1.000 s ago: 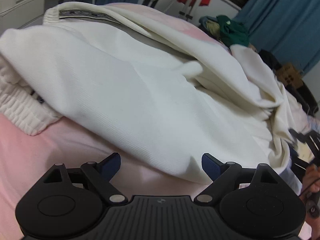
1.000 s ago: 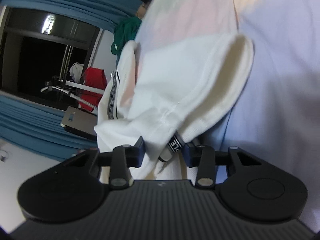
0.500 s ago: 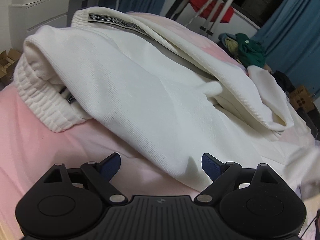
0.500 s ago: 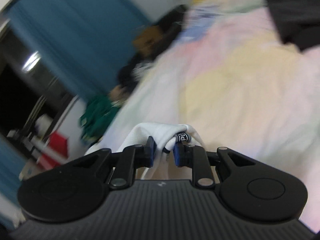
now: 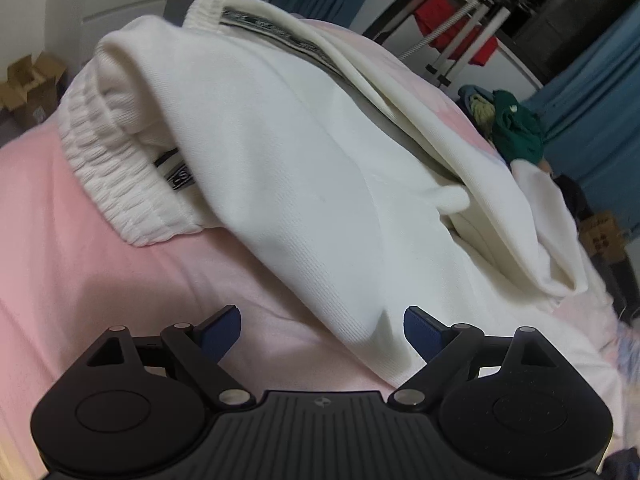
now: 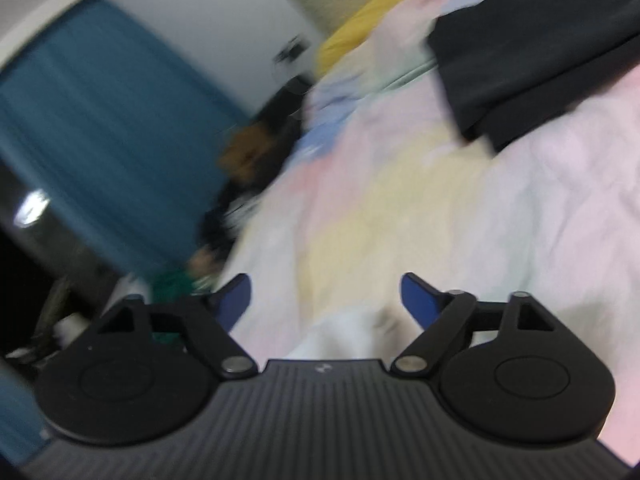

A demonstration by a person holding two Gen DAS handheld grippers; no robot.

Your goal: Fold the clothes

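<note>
Left wrist view gives me the white garment (image 5: 304,184) lying folded over on the pink bedspread (image 5: 80,248), its ribbed waistband (image 5: 108,168) to the left and a lower fold reaching between my left gripper (image 5: 320,330) fingers, whose jaws stand wide apart, clamping nothing. On the blurred right wrist view my right gripper (image 6: 326,300) is spread apart too, empty, over pastel bedding (image 6: 520,220) with a black garment (image 6: 540,48) farther off.
</note>
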